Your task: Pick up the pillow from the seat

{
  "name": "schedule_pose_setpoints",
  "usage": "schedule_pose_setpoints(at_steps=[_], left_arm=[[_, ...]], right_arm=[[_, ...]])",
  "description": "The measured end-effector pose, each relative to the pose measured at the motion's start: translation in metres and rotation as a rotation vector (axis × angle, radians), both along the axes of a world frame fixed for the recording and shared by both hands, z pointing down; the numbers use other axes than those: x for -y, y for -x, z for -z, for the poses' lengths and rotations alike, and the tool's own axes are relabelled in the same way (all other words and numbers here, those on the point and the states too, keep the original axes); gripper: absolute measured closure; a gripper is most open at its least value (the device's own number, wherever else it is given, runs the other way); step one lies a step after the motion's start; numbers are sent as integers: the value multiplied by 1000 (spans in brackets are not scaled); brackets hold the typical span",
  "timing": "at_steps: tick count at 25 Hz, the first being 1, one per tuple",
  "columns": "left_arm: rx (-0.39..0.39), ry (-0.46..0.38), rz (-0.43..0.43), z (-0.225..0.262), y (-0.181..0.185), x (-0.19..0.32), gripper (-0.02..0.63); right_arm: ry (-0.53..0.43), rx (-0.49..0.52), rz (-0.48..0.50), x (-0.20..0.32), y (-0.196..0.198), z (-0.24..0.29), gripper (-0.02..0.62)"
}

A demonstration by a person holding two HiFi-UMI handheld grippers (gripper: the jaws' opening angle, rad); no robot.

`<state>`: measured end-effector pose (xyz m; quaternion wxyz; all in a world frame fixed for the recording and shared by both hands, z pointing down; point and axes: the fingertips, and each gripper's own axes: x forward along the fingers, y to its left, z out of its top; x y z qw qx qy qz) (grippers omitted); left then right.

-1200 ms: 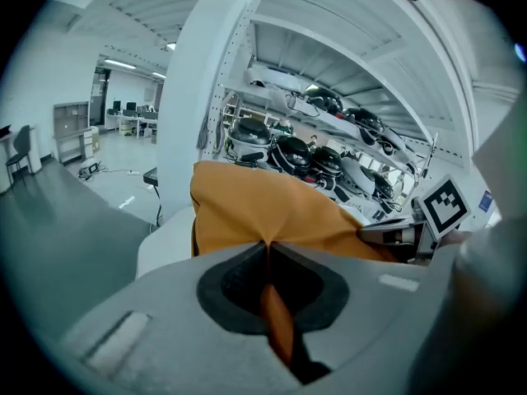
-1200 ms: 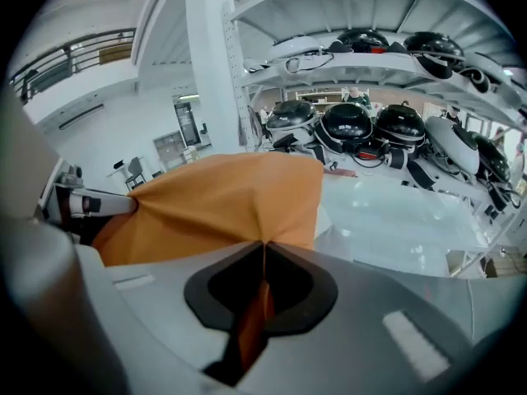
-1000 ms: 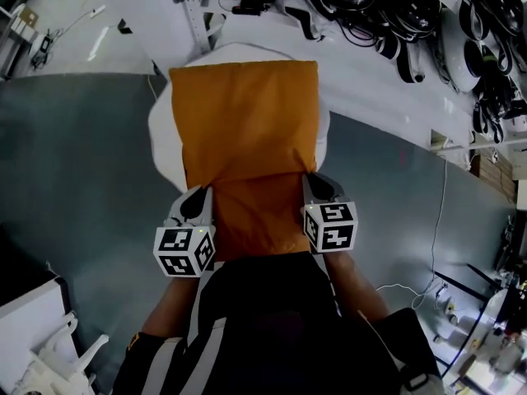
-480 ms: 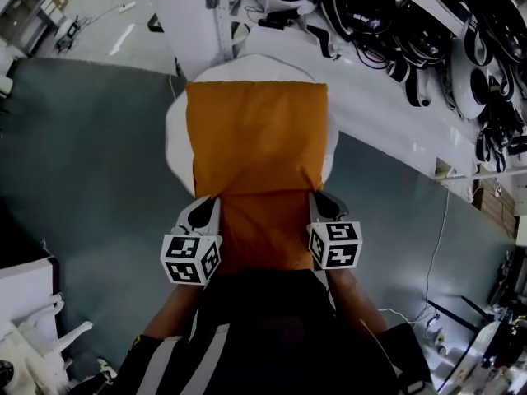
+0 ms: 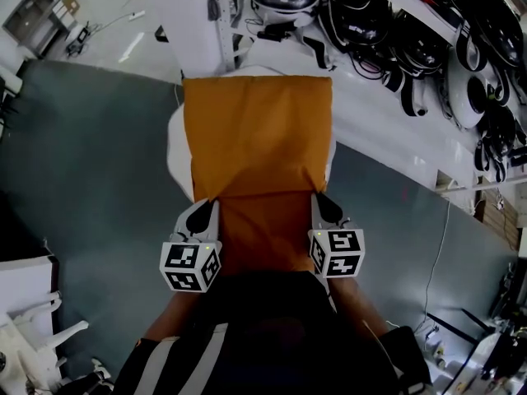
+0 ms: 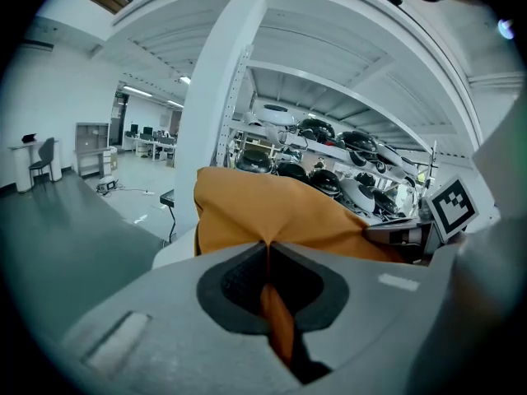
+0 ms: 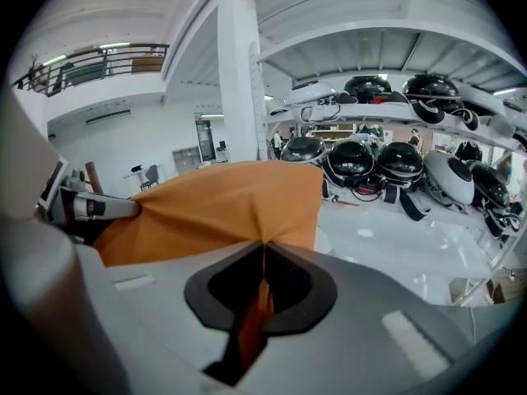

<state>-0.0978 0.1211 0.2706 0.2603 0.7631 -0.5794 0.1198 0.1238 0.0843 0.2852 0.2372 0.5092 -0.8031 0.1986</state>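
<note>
- The person's dark torso [image 5: 272,336] is nearest, just on the near side of the pillow's near edge.
- The left gripper [image 5: 209,206] is at the pillow's near left corner, its marker cube [image 5: 189,266] toward the person. Its jaws are pressed together on a fold of the orange cloth, which runs back through the gap between them.
- The right gripper [image 5: 318,199] is at the pillow's near right corner. Its jaws likewise pinch a fold of the cloth.
- The pillow [image 5: 259,134] is orange and rectangular, stretched between the two grippers, with creases fanning out from each pinch.
- The white rounded seat [image 5: 174,151] is under the pillow's far part and shows at the pillow's left and right sides. Whether the pillow touches it cannot be told.
- The grey floor [image 5: 90,163] spreads out on both sides of the pillow.
- Beyond the pillow's far edge stands a white post [image 5: 221,11]. To its right a white rack [image 7: 387,105] carries dark helmets [image 7: 352,161].
</note>
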Motion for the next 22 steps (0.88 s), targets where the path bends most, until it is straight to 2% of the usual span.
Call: schedule_pose_setpoints(at_steps=[5, 22], left_arm=[[4, -1, 16, 0, -3, -3, 600], [0, 36, 19, -17, -1, -18, 600]], right_arm=[[-14, 10, 11, -1, -3, 6, 586], [32, -1, 15, -16, -1, -14, 586]])
